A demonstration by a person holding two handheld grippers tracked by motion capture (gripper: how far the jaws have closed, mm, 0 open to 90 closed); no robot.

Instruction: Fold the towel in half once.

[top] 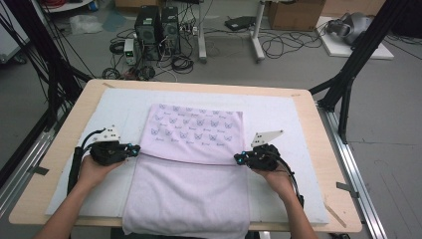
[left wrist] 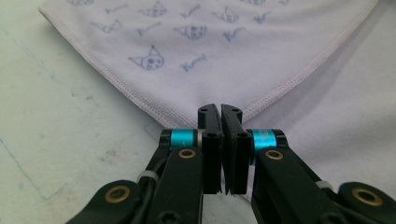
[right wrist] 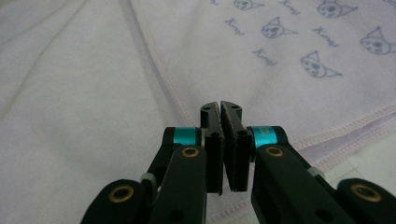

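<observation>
Grippers, two, hand-held, black with blue bands. Left gripper (top: 135, 149): jaws brought together at the left end of the towel's folded edge; in the left gripper view (left wrist: 220, 112) the tips meet right at the corner of the printed layer, and whether cloth is pinched between them cannot be told. Right gripper (top: 239, 158): jaws likewise together at the right end of the same edge; in the right gripper view (right wrist: 220, 108) the tips sit over the stitched hem, grip on cloth not discernible.

Table (top: 69, 129): light wooden top, rounded corners, overlaid by a white mat (top: 278, 119).

Towel (top: 194, 164): pale lilac, lying flat in the middle of the mat, between the two grippers. Far half folded over toward the person, showing a printed side with small cat-face motifs and script; near half plain, reaching the table's front edge.

Hands: left hand (top: 92, 172) and right hand (top: 276, 181), one on each gripper, forearms entering from below.
</observation>
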